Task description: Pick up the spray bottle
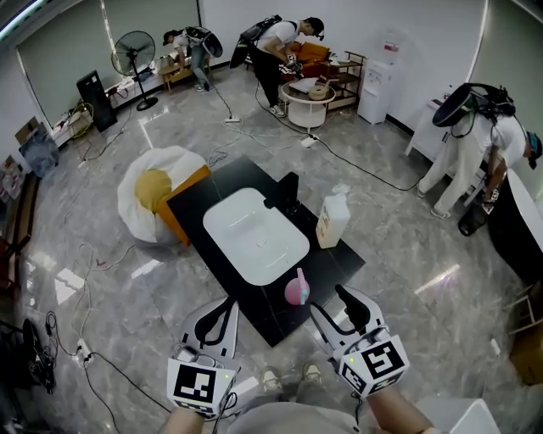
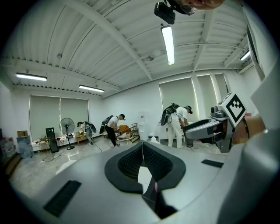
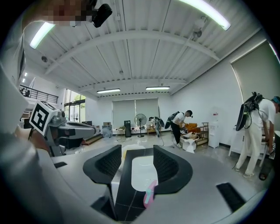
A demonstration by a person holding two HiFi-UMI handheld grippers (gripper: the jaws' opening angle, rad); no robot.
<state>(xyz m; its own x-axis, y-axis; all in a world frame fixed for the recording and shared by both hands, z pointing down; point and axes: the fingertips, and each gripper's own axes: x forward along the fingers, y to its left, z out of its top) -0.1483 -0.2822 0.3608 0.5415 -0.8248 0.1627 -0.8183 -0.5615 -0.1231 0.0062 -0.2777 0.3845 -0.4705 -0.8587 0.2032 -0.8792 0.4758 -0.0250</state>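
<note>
Spray bottle (image 1: 296, 288), pink, upright at bench's (image 1: 254, 182) near edge beside sink (image 1: 254, 233); left gripper (image 1: 227, 302) fingers (image 2: 127, 164) closed together, empty; right gripper (image 1: 331, 303) fingers (image 3: 107, 164) spread wide, empty.

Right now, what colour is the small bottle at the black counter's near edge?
Pink; the small plastic bottle shows best in the head view.

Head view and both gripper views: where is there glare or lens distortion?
Head view: bright streaks of glare on the shiny floor, walls bent at the edges. Left gripper view: the ceiling lamp is washed out white, corners black. Right gripper view: ceiling beams curve strongly, corners black.
</note>
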